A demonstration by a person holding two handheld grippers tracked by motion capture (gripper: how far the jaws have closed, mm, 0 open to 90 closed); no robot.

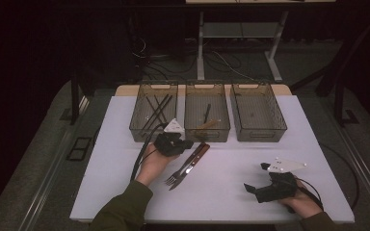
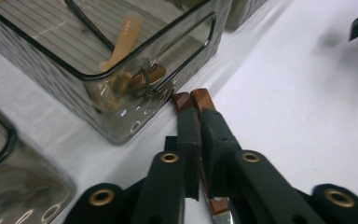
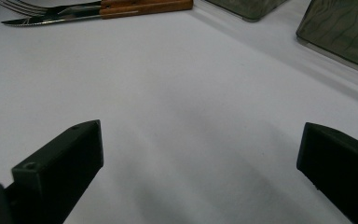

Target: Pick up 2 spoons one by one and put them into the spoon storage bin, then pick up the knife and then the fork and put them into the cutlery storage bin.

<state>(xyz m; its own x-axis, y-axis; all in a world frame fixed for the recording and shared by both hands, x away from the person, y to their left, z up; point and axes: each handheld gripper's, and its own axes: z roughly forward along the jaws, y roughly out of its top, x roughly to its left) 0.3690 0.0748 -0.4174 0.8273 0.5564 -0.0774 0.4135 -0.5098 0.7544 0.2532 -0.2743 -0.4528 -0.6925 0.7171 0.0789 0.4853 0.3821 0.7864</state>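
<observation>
A fork [image 1: 173, 177] and a knife [image 1: 189, 166], both wood-handled, lie side by side at the centre of the white tabletop [image 1: 231, 192] in the high view, long axes running from the tines and blade tip at lower left to the handles at upper right. The left gripper [image 1: 185, 144] sits at the handle ends, its fingers [image 2: 189, 135] drawn together and clamped on one handle. The right gripper [image 1: 255, 185], at the lower right, holds its fingers wide apart over bare tabletop. Three smoky plastic bins line the upper edge: the left bin [image 1: 153, 113] holds dark sticks, the middle bin [image 1: 207, 113] a dark utensil and a tan one, and what lies in the right bin [image 1: 257, 113] I cannot tell.
</observation>
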